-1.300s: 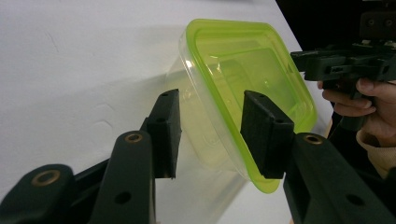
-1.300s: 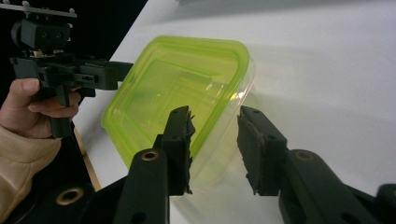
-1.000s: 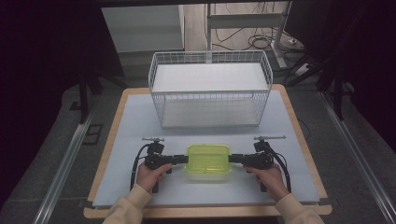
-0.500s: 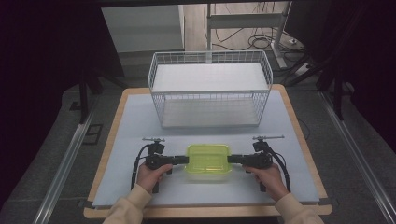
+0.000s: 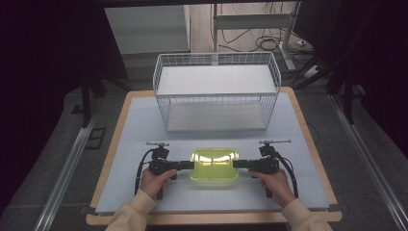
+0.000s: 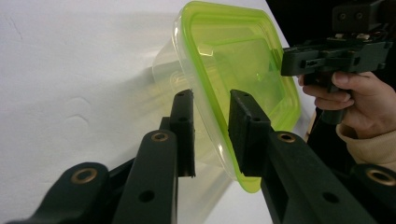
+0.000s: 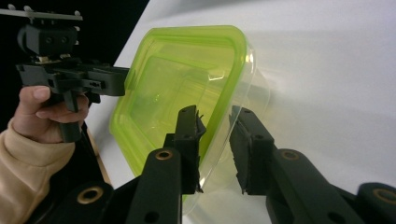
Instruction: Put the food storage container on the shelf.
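A clear plastic container with a yellow-green lid (image 5: 214, 163) lies on the white mat between my two grippers. My left gripper (image 5: 191, 164) reaches its left end and my right gripper (image 5: 235, 163) its right end. In the left gripper view the lid's rim (image 6: 233, 56) runs between the jaws of the left gripper (image 6: 210, 100), with a thin gap still showing at the pads. The right gripper view shows the same: the rim (image 7: 173, 79) sits inside the right gripper (image 7: 215, 114), not pressed. Both pairs of jaws have just been closing around the rim.
A white wire basket (image 5: 216, 96) with two tiers stands at the back of the mat (image 5: 134, 144), open toward me. The wooden table edge (image 5: 110, 144) frames the mat, and dark floor with rails lies on both sides.
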Tool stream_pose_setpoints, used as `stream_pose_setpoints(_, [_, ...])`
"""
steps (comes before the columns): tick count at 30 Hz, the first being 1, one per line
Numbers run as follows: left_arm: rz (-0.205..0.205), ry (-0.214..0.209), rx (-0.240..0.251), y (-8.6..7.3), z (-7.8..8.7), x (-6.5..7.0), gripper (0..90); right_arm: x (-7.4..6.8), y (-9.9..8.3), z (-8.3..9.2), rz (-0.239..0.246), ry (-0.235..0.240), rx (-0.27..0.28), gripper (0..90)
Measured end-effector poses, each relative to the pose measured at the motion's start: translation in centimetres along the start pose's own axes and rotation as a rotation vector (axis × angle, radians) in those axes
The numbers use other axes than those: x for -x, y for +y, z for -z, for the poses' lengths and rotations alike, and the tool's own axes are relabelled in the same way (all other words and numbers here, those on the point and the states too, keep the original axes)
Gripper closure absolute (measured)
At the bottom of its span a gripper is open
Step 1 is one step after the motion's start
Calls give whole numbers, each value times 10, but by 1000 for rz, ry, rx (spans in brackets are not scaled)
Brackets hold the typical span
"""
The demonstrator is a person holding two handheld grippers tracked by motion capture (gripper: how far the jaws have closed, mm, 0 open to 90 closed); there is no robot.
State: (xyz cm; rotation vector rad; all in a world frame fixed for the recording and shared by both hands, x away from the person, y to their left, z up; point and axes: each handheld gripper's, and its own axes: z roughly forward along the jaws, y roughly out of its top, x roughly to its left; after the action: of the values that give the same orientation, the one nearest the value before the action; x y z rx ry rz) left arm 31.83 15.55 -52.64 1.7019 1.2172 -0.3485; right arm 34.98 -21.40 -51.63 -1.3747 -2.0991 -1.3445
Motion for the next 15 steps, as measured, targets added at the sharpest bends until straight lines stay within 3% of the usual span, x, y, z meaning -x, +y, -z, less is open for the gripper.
stream_pose_setpoints(15, [2,-37,8,0,2,2,783,0,2,5,-35,34,19,801])
